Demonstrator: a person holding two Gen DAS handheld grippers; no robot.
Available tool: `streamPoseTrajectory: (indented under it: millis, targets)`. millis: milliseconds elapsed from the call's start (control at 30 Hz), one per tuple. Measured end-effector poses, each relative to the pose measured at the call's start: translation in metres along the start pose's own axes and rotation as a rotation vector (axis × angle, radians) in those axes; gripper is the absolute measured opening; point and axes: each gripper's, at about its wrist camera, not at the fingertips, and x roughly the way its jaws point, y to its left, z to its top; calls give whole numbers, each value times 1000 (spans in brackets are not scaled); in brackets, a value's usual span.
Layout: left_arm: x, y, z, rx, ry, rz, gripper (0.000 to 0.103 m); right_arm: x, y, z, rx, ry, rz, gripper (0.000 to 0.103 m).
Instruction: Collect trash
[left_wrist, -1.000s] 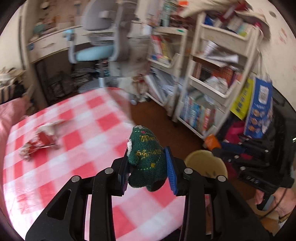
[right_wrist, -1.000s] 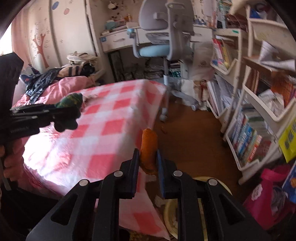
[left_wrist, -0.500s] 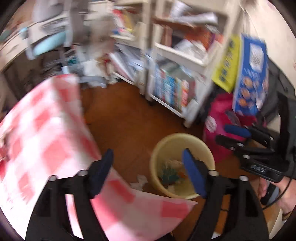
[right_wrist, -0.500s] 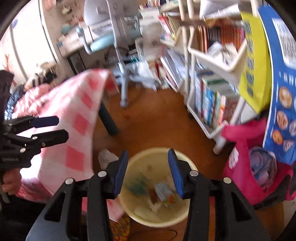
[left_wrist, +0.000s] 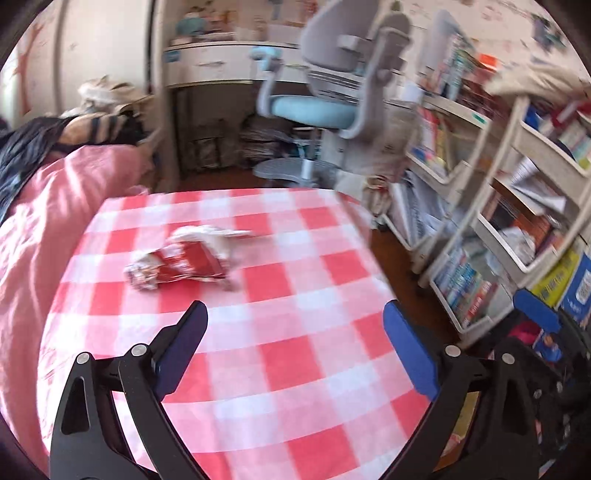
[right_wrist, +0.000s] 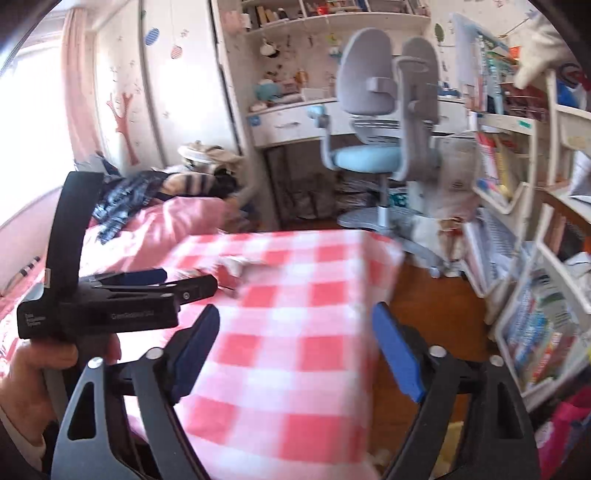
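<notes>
A crumpled red and white wrapper (left_wrist: 188, 258) lies on the red and white checked tablecloth (left_wrist: 295, 369), far left of its middle. My left gripper (left_wrist: 295, 354) is open and empty, above the cloth and short of the wrapper. In the right wrist view the left gripper (right_wrist: 159, 284) reaches over the cloth from the left, and part of the wrapper (right_wrist: 232, 267) shows just past its tips. My right gripper (right_wrist: 295, 354) is open and empty over the table's near right part. A sliver of the yellow bin (right_wrist: 452, 443) shows on the floor below.
A grey and blue desk chair (left_wrist: 332, 96) and a white desk (left_wrist: 221, 70) stand beyond the table. White shelf carts (left_wrist: 517, 206) full of books line the right. A pink bed (left_wrist: 48, 206) with clothes lies left. Brown floor (right_wrist: 436, 295) runs between table and shelves.
Both grippers let go of the green stuffed toy and the orange piece over the yellow bin, then swung back up to the table. Both are now open wider and empty.
</notes>
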Motion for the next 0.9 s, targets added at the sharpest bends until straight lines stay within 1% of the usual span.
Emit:
streamPoseTrajectory:
  millis: [133,200,300,400,467,633,767,900]
  targets:
    - [-15,46,5,-34,-19,57,92,16,31,-7,-47,60,21,83]
    - [-25,63,2,-32,-37,82,93,17,38,-4,-53,52,6,89]
    - [-39,80,0,-26,-69,118,94,20,51,-2,-32,20,-11,92]
    - [-50,94,-4,-30,-92,149,95,32,64,-8,-57,31,-20,93]
    - [-54,98,-6,-34,-101,162,95,39,69,-11,-87,52,-32,93]
    - [-60,110,-7,-43,-113,188,96,39,77,-8,-159,5,-71,95]
    - [-65,116,-6,-64,-122,184,96,44,74,-8,-147,21,-90,95]
    - [-66,115,-6,-55,-126,197,96,48,71,-9,-149,33,-107,95]
